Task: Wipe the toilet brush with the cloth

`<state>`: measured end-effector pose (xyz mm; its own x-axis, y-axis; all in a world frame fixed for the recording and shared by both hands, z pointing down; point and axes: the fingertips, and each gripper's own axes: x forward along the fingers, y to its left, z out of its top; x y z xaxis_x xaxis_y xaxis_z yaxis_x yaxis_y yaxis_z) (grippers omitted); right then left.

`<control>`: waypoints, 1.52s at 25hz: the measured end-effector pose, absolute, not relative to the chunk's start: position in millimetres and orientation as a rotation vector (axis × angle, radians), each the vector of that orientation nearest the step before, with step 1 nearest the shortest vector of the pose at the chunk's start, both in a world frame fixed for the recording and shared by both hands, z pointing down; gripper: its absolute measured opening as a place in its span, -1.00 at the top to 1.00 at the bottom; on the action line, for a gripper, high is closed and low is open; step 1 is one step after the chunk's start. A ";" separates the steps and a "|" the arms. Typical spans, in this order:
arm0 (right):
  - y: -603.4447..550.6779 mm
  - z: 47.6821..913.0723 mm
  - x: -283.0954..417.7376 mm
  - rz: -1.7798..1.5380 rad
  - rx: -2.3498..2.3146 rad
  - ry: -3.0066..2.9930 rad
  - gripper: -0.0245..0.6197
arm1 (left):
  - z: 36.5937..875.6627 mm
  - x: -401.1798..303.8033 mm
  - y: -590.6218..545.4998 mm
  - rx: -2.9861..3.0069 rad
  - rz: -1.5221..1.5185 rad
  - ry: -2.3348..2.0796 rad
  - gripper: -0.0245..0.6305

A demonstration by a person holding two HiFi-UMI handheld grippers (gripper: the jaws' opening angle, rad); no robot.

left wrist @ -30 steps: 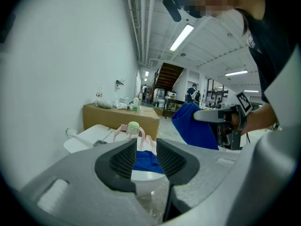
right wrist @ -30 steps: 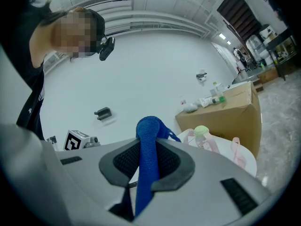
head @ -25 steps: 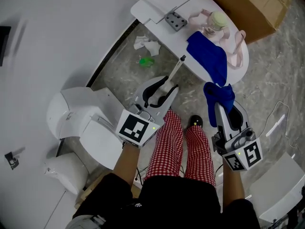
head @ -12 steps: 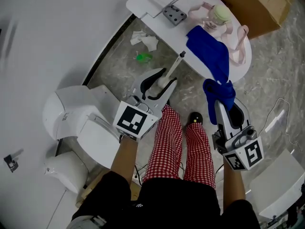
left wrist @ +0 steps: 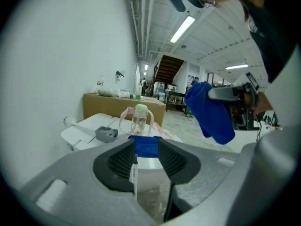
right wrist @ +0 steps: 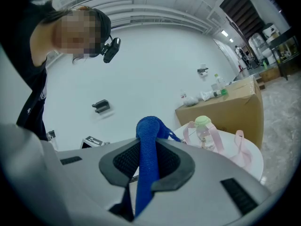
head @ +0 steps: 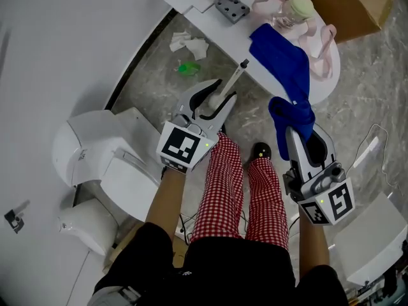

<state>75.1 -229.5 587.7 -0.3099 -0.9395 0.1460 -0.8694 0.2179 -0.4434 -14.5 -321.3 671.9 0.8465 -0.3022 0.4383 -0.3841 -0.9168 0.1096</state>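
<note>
Wide apart at the left gripper (left wrist: 146,162), jaws just opened further, with the toilet brush (left wrist: 134,175) between: thin white handle upright just beside the left ribbed pad, unclamped. Pinched tight in the right gripper (right wrist: 148,162), the cloth (right wrist: 146,129), blue knit bunched above the black pads. Below, mottled grey stone floor (head: 376,69) with crumpled tissue (head: 188,42). Ahead, a rounded white table (head: 323,81) bearing another blue cloth (head: 277,53), a clear bottle (head: 296,8) with pink straps, a grey holed block (head: 231,7). Behind, a cardboard box (head: 347,5); left, a plain white wall (head: 57,37).

The cloth (head: 291,115) is blue, the trousers (head: 224,190) red-and-white checked, the table (head: 233,37) white, the box (head: 347,2) brown.
</note>
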 end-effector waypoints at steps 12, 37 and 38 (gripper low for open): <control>-243.0 595.8 77.1 -0.676 -1.781 2.299 0.72 | 716.7 2.3 -335.2 2.822 0.676 -0.472 0.51; -283.3 652.7 89.9 -0.715 -1.872 2.263 0.72 | 774.2 8.7 -345.4 2.774 0.747 -0.474 0.47; -283.9 653.7 89.4 -0.718 -1.872 2.264 0.72 | 777.0 8.8 -345.8 2.767 0.750 -0.468 0.47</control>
